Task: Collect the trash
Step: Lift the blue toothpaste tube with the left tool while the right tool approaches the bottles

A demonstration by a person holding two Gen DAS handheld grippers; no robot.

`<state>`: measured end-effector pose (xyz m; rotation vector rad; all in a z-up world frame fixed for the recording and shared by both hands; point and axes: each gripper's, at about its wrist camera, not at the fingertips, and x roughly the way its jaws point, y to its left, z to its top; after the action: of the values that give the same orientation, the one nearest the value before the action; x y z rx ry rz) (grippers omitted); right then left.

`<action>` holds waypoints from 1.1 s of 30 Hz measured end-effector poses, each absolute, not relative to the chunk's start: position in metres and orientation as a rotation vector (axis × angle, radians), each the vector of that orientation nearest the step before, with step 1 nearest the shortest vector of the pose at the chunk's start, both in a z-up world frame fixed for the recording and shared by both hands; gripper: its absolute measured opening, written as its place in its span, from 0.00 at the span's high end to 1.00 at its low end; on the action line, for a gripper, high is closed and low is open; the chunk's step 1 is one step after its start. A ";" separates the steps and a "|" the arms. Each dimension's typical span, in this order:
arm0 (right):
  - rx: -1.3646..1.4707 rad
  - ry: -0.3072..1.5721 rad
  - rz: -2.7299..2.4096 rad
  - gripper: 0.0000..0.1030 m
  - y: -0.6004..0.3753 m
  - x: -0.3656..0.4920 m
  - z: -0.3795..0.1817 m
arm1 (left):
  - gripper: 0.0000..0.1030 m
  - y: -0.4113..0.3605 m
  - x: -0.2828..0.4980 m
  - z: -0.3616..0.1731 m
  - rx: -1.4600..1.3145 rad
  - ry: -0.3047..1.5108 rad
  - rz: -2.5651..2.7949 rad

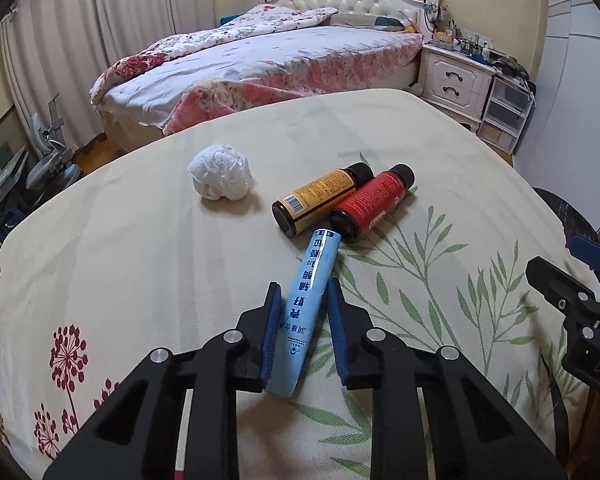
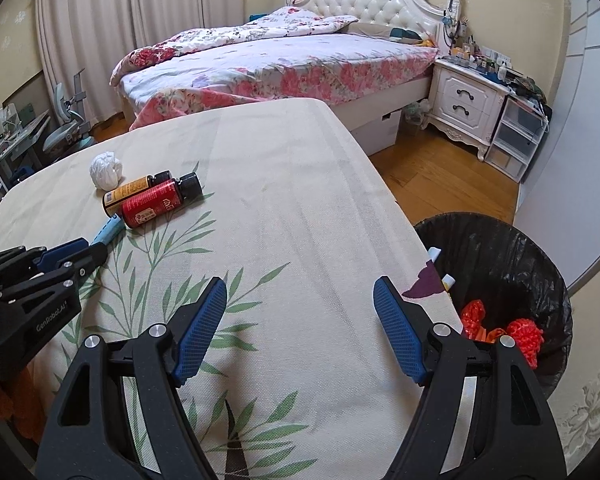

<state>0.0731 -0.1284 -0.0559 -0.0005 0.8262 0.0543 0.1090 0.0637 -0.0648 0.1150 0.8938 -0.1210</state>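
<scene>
The table (image 2: 292, 184), under its leaf-printed cloth, fills the middle of both views, and the black-lined trash bin (image 2: 512, 256) stands off its corner at the lower right of the right wrist view, already holding some red scraps. Near the centre of the left wrist view lies the remaining litter: a crumpled white tissue ball (image 1: 221, 178), an orange-labelled bottle (image 1: 320, 198) and a red-labelled bottle (image 1: 370, 202) side by side, and a light blue tube (image 1: 310, 300) whose far end reaches just short of the red bottle.

The left gripper (image 1: 304, 300) has its blue pads pressed on the tube's lower half, one on each flank. The tube looks light and slightly squashy, with a glossy skin that could slip, so a hold across its flat middle seems soundest. The right gripper (image 2: 300, 312) stands wide apart over bare cloth, holding nothing.
</scene>
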 end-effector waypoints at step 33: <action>-0.030 0.889 0.072 0.28 -0.071 0.154 -0.064 | 0.80 0.173 0.078 -0.063 -0.019 0.889 0.100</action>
<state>0.1540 -0.0708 -0.0643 -0.0297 0.8885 0.0722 0.0776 0.1726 -0.0628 -0.0191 0.8893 0.1001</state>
